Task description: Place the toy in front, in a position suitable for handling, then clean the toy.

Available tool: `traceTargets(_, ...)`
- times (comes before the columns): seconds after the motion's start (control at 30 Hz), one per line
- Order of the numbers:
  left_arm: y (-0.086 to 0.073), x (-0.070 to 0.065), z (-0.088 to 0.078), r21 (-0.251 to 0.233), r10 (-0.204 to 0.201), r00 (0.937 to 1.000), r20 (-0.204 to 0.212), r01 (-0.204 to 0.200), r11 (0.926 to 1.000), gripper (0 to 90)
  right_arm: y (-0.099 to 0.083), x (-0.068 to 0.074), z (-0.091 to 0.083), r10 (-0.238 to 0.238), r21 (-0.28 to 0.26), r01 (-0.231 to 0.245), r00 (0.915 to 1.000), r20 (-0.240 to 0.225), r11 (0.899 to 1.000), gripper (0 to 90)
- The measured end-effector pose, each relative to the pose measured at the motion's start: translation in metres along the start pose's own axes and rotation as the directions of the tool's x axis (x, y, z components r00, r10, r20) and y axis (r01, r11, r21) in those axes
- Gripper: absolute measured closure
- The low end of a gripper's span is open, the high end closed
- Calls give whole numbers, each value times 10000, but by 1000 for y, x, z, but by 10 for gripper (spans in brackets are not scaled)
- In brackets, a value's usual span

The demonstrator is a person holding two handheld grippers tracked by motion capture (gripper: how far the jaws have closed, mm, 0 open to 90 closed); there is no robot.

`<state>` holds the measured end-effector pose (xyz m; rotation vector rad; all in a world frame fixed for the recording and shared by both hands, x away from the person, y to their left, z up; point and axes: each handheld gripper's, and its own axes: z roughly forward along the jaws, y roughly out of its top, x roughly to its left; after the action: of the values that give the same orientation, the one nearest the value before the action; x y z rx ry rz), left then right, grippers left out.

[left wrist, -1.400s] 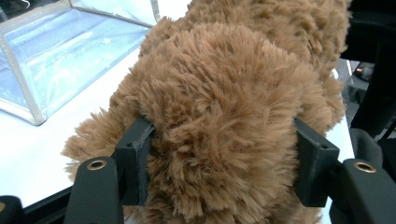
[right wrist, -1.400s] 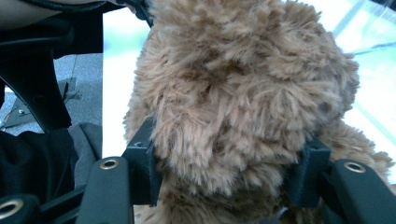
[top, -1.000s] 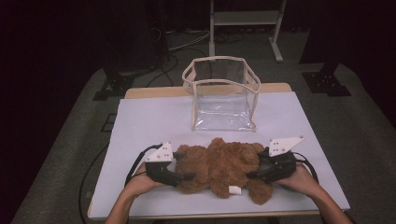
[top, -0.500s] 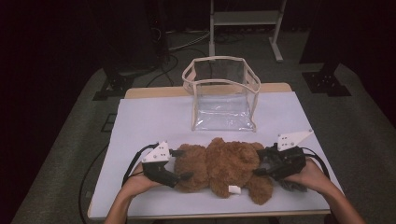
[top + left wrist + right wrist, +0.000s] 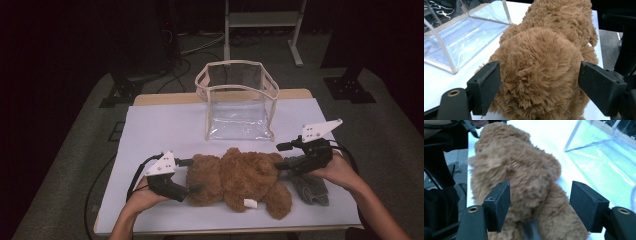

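high: above, facing table [image 5: 165, 130] | gripper views: close, opposite ends, sharing bear [image 5: 240, 180]

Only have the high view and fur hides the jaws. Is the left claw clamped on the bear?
Observer: No. In the left gripper view the left claw straddles the teddy bear at its head end. Its jaws have just been opening, and the pads at most brush the fur.
Operator: And the right claw?
Observer: The right claw has just been opening too. In the right gripper view one pad sits against the fur, while a strip of white table shows between the bear and the other pad, so there is no grip there.
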<state>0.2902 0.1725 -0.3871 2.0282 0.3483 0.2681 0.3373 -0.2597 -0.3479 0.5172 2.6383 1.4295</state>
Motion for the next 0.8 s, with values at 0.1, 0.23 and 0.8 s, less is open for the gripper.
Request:
traceTargets(0.1, 1, 0, -3, -40, -15, 9999, -161, 14, 10000, 163, 10, -11, 0, -27, 23, 26, 9999, 107, 10000, 316)
traceTargets(0.23, 2, -1, -5, -134, -44, 9997, -252, 40, 9999, 157, 18, -22, 1, 25, -16, -24, 9999, 167, 10000, 316)
traceTargets(0.8, -1, 1, -10, -70, -97, 9996, -275, 95, 9999, 141, 69, -35, 30, -599, 262, 602, 9981, -119, 9978, 300)
